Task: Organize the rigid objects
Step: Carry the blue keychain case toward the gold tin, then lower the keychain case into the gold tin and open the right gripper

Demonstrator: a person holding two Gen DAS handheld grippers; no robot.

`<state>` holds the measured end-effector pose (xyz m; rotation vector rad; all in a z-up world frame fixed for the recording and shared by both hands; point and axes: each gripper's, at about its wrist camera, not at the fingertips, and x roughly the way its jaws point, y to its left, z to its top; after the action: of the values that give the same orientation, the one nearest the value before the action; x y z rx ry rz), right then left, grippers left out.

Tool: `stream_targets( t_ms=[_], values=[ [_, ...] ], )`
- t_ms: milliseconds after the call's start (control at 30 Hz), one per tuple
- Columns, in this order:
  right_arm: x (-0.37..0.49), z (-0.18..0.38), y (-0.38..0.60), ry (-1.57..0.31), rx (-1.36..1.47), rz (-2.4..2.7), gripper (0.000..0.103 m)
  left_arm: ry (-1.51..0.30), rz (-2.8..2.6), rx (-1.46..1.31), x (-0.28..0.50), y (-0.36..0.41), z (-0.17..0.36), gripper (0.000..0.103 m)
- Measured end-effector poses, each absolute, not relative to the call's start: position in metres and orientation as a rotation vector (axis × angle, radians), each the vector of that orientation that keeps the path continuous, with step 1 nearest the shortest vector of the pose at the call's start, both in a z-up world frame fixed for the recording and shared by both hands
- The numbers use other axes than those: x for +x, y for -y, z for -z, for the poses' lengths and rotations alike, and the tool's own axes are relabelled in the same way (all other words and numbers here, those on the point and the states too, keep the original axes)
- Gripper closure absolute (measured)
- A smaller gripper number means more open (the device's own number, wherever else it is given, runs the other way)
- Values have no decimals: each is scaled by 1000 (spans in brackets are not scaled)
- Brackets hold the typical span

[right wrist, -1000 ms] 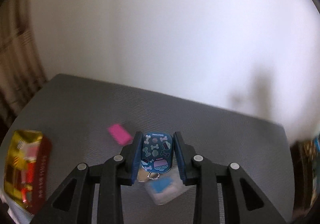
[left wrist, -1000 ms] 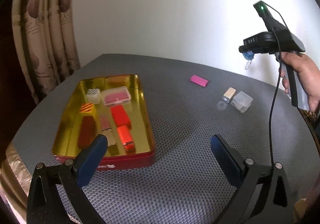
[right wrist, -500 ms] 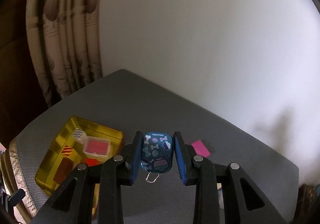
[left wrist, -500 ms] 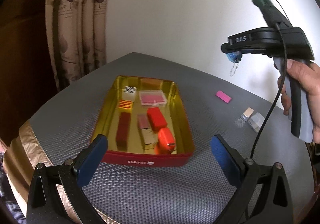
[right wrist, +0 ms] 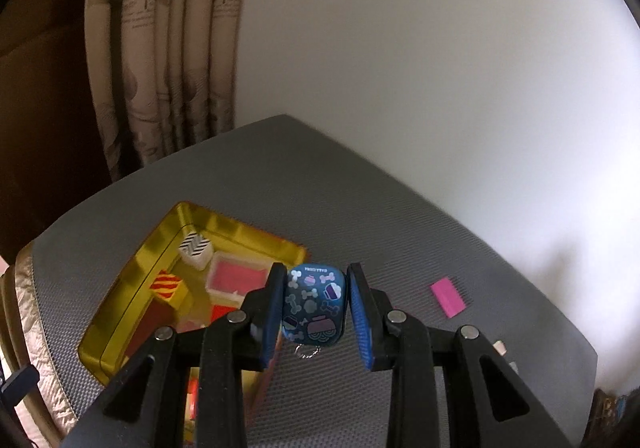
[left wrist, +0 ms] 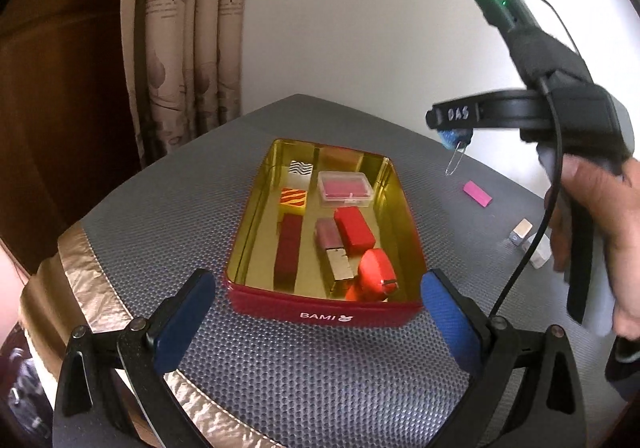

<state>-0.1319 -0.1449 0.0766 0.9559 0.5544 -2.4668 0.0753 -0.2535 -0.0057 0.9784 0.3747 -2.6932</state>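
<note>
The right gripper [right wrist: 315,308] is held above the grey worktop [right wrist: 360,215], its fingers [right wrist: 270,312] clamped on a small blue tag [right wrist: 314,304] printed with bones and cupcakes; a metal ring [right wrist: 307,351] hangs from the tag's lower edge. In the left wrist view the same gripper is seen at 2 o'clock, carried in a person's hand [left wrist: 600,215], with the tag above the worktop just past the right rim of the tin. The left gripper [left wrist: 318,318] is held with its fingers [left wrist: 182,322] spread wide and nothing between them, the red tin [left wrist: 324,314] with the gold interior lying directly ahead at 12 o'clock. Inside the tin are found a clear box [left wrist: 346,187], a zebra-striped block [left wrist: 301,171], a red-and-yellow striped block [left wrist: 293,200], a dark red bar [left wrist: 289,248] and several red pieces. On the worktop at 3 o'clock of the tin, well apart from it, a pink eraser [left wrist: 477,193] is located.
</note>
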Motion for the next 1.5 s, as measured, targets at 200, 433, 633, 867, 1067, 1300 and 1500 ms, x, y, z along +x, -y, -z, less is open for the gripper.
stream_targets(
  t_ms=[200, 433, 633, 867, 1067, 1300, 1500],
  values=[
    [-121, -58, 156, -578, 974, 2434, 72, -399, 2658, 973, 78, 262, 7, 1],
    [-110, -47, 165, -599, 988, 2416, 72, -395, 2652, 975, 78, 262, 7, 1],
    [-105, -42, 168, -606, 995, 2403, 72, -397, 2648, 976, 78, 262, 6, 1],
    [-104, -35, 168, -616, 1009, 2390, 72, -404, 2640, 979, 78, 264, 6, 1],
    [-117, -32, 160, -531, 1071, 2366, 72, -461, 2574, 947, 85, 288, 7, 1],
    [-155, -21, 167, -352, 1203, 2281, 72, -483, 2560, 958, 83, 295, 12, 1],
    [-181, 9, 184, -278, 1357, 2209, 72, -533, 2541, 992, 79, 304, 20, 1]
  ],
)
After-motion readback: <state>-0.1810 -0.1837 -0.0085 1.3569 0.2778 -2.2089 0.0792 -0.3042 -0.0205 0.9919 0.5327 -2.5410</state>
